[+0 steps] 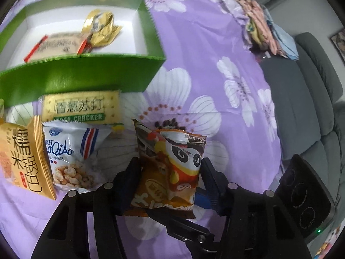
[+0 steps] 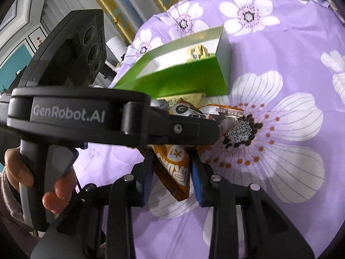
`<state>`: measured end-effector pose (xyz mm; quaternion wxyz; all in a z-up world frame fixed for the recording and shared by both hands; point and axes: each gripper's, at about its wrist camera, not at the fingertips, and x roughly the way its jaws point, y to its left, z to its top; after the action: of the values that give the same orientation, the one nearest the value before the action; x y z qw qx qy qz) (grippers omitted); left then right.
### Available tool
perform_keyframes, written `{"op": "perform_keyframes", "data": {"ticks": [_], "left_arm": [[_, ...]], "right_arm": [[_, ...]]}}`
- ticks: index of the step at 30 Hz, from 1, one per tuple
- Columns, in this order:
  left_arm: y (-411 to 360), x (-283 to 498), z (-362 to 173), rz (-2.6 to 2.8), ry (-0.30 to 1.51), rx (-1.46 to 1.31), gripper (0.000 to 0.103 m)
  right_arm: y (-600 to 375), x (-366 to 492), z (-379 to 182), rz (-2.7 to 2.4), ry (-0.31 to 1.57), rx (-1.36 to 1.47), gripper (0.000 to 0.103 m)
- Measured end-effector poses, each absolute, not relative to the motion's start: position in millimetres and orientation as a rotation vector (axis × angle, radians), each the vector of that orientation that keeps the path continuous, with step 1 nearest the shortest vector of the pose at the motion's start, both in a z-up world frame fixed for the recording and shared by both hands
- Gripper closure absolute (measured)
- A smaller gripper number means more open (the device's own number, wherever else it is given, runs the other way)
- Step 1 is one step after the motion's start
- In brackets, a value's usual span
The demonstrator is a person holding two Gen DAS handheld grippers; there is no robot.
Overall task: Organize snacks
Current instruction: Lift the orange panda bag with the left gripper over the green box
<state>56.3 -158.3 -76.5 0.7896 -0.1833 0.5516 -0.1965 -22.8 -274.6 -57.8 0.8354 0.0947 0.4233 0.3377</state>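
Left wrist view shows my left gripper (image 1: pixel 170 172) pinching the orange panda snack packet (image 1: pixel 172 168), a black finger pressed against each side of it, the packet standing upright above the purple flowered tablecloth (image 1: pixel 215 43). From the right wrist camera I see my right gripper (image 2: pixel 171 172) also clamped on that same packet (image 2: pixel 174 168), its blue-edged pads squeezing the packet's lower corner, while the left gripper's body crosses the frame above it and a hand (image 2: pixel 32 172) wraps its handle. No earlier frame is given, so I report only the grips. Behind the packet sits the open green box (image 1: pixel 86 75), white inside, holding gold-wrapped sweets (image 1: pixel 101 28) and a pale red-ended packet (image 1: pixel 58 45). Just in front of the box lie a soda cracker pack (image 1: pixel 80 108), a white bag of puffed balls (image 1: pixel 75 155) and a yellow rice-crust bag (image 1: pixel 23 157), overlapping one another. A grey sofa (image 1: pixel 301 108) stands beyond the table's edge.
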Motion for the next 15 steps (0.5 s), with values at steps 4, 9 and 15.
{"op": "perform_keyframes", "data": {"ticks": [4,9,15], "left_arm": [[-161,51,-60,-0.429,1.143,-0.365,0.046],[-161,47,-37,-0.432,1.069,-0.322,0.046],[-148,53,-17,-0.414,0.996,-0.308,0.046]], "right_arm": [[-276,-28,-44,0.715,0.853,0.186,0.071],[-275,-32,-29,0.72,0.799,0.173,0.071],[-259,-16,-10,0.752,0.744,0.126,0.07]]}}
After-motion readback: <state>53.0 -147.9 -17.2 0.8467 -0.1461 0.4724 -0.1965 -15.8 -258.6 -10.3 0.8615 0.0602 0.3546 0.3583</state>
